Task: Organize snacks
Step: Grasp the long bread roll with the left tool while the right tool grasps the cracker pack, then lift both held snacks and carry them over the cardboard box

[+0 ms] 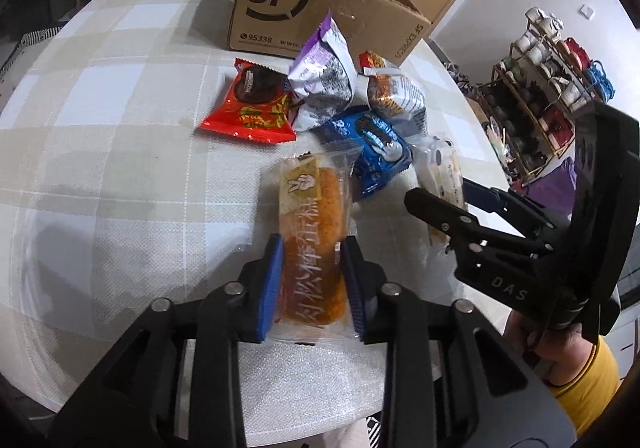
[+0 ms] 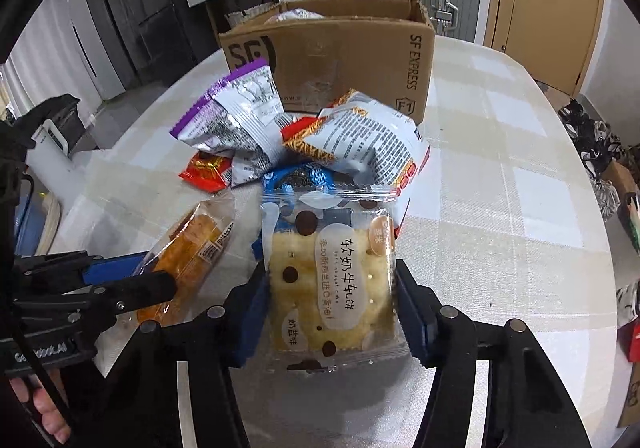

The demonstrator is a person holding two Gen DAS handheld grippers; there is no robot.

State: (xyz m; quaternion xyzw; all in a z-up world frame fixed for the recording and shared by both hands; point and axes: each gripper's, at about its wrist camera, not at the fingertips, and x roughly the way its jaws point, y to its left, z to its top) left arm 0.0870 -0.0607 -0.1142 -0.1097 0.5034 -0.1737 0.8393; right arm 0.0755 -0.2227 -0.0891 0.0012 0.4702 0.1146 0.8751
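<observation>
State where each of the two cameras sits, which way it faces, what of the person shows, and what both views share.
Left wrist: on the left gripper, facing down-forward at the clear-wrapped orange cake stick between its blue pads; a hand and yellow sleeve show.
Right wrist: on the right gripper, facing down-forward at the clear-wrapped pale nougat cracker; fingers show.
Shared: brown cardboard SF box, purple-and-silver snack bag, checked tablecloth.

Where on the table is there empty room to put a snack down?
Bare tablecloth lies left of the red packet and the box. More shows right of the box in the right wrist view. The middle is crowded with packets piled in front of the box.
</observation>
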